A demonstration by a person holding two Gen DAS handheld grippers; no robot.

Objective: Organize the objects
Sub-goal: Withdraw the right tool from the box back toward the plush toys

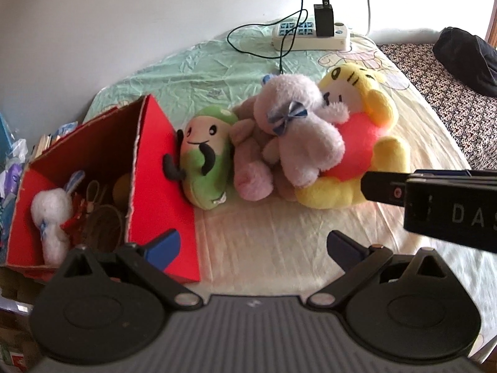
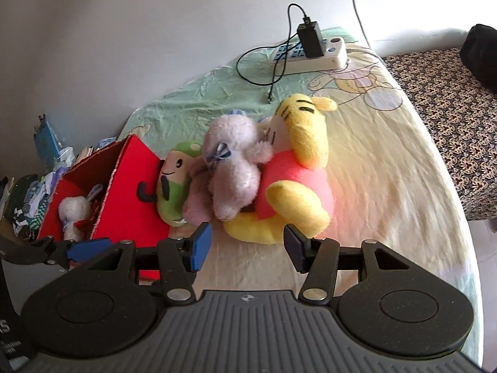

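A red cardboard box (image 1: 161,186) (image 2: 124,192) stands at the left with a small white plush (image 1: 51,217) (image 2: 73,214) and other bits inside. Beside it on the bed lies a heap of soft toys: a green plush (image 1: 205,161) (image 2: 174,186) touching the box, a pink-brown plush (image 1: 251,168), a pale lilac plush (image 1: 298,127) (image 2: 233,168) on top, and a yellow tiger plush with a red body (image 1: 360,143) (image 2: 298,180). My left gripper (image 1: 251,248) is open, short of the toys. My right gripper (image 2: 248,245) is open just before the yellow plush's leg.
A white power strip (image 1: 310,35) (image 2: 310,54) with a black charger and cable lies at the bed's far end. A patterned cloth (image 1: 450,99) with a dark bag (image 1: 466,56) is on the right. Clutter (image 2: 28,199) sits left of the box.
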